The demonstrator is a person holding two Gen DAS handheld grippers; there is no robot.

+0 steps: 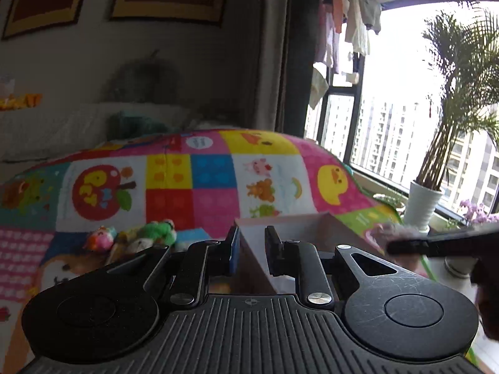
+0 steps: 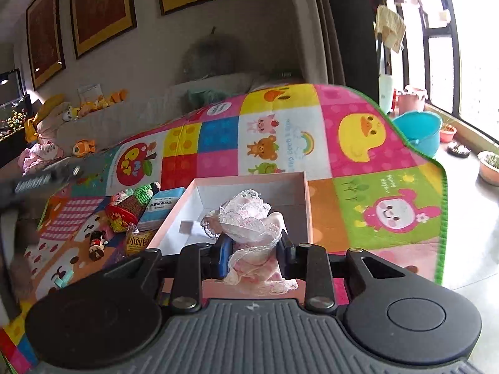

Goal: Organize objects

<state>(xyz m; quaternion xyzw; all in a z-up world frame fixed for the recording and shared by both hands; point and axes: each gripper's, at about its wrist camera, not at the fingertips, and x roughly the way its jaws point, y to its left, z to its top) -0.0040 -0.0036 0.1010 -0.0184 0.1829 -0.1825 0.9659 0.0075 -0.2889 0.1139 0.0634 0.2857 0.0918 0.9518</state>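
Nearest to us, the right gripper (image 2: pixel 253 251) is clamped on a bundle of pink and white lace fabric (image 2: pixel 249 221), held just above the near end of an open pink box (image 2: pixel 307 199) with a white inside. The left gripper (image 1: pixel 252 249) is closed narrowly on the box's side wall (image 1: pixel 249 243), 1 finger on each face.

The box sits on a patchwork cartoon blanket (image 2: pixel 358 143). Just left of the box lie a blue carton (image 2: pixel 162 204), a crocheted green and brown toy (image 2: pixel 137 202), a yellow snack packet (image 2: pixel 138 241) and a small figurine (image 2: pixel 97 244).

Farther back we see a sofa with plush toys (image 2: pixel 84 106), 3 framed pictures (image 2: pixel 103 9) on the wall, and a window with a potted palm (image 1: pixel 452 93).
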